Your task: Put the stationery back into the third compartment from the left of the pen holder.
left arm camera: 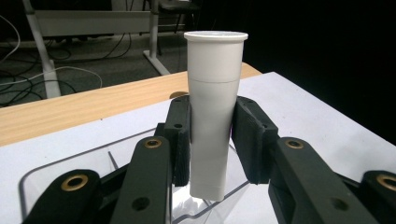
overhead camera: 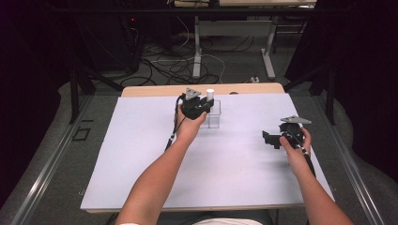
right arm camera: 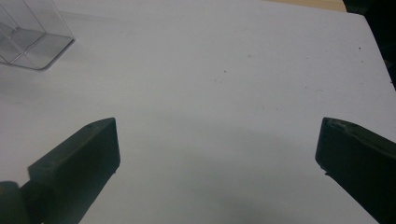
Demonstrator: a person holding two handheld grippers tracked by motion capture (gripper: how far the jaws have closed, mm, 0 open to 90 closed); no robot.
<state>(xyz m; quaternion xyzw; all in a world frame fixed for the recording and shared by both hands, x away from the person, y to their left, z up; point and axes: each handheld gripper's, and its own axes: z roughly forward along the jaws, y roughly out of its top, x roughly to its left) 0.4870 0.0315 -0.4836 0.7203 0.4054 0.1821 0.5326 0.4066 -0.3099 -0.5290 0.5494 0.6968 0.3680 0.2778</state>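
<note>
A white plastic tube (left arm camera: 214, 116) with a flanged cap stands upright between the jaws of my left gripper (left arm camera: 212, 140), both pads pressed on its sides. Its lower end hangs inside a clear plastic box (left arm camera: 42, 172). In the high view the left gripper (overhead camera: 208, 106) holds the tube (overhead camera: 210, 93) over the clear box (overhead camera: 214, 121) at the far middle of the table. At the right, my right gripper (overhead camera: 268, 139) rests low over the white sheet, jaws wide apart. In its own view the right gripper (right arm camera: 217, 149) has nothing between its fingers, and the clear box (right arm camera: 28, 37) lies at the upper left.
A white sheet (overhead camera: 234, 164) covers the wooden table (overhead camera: 155, 90), whose far edge shows beyond it. Past the table are a dark floor with cables (overhead camera: 164, 70) and desk legs (overhead camera: 197, 51). Metal rails run along both sides.
</note>
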